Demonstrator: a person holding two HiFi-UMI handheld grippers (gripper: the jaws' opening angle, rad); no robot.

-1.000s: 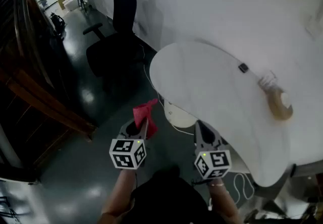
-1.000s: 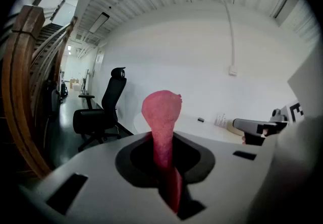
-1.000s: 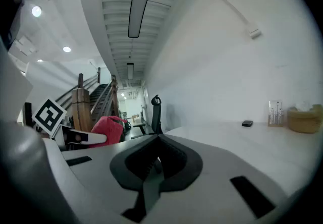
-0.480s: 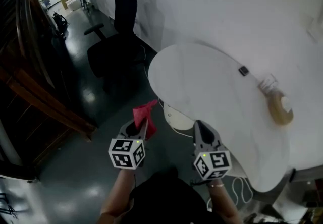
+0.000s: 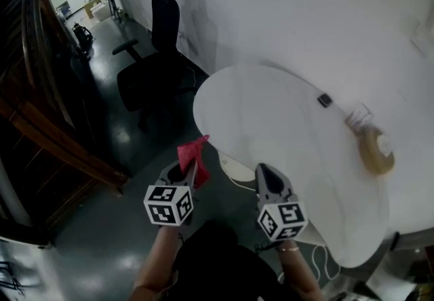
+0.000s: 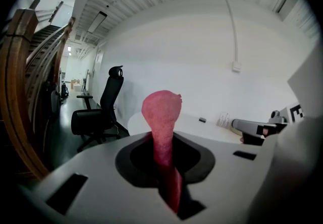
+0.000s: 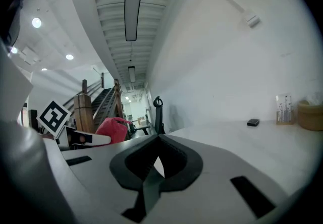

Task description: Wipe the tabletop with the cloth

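Both grippers have drifted slightly left, short of the white table [image 5: 285, 123]; left gripper [image 5: 188, 172] pinches the red cloth [image 5: 191, 153], right gripper [image 5: 264, 173] is clenched, empty.

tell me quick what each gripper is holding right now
Left gripper: shut on the red cloth.
Right gripper: shut, empty.

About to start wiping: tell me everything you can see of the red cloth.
The red cloth looks like a fuzzy rag bunched into a narrow strip. The left gripper is shut on it, and its rounded free end sticks out past the jaw tips. It is held in the air short of the white tabletop, touching nothing else.
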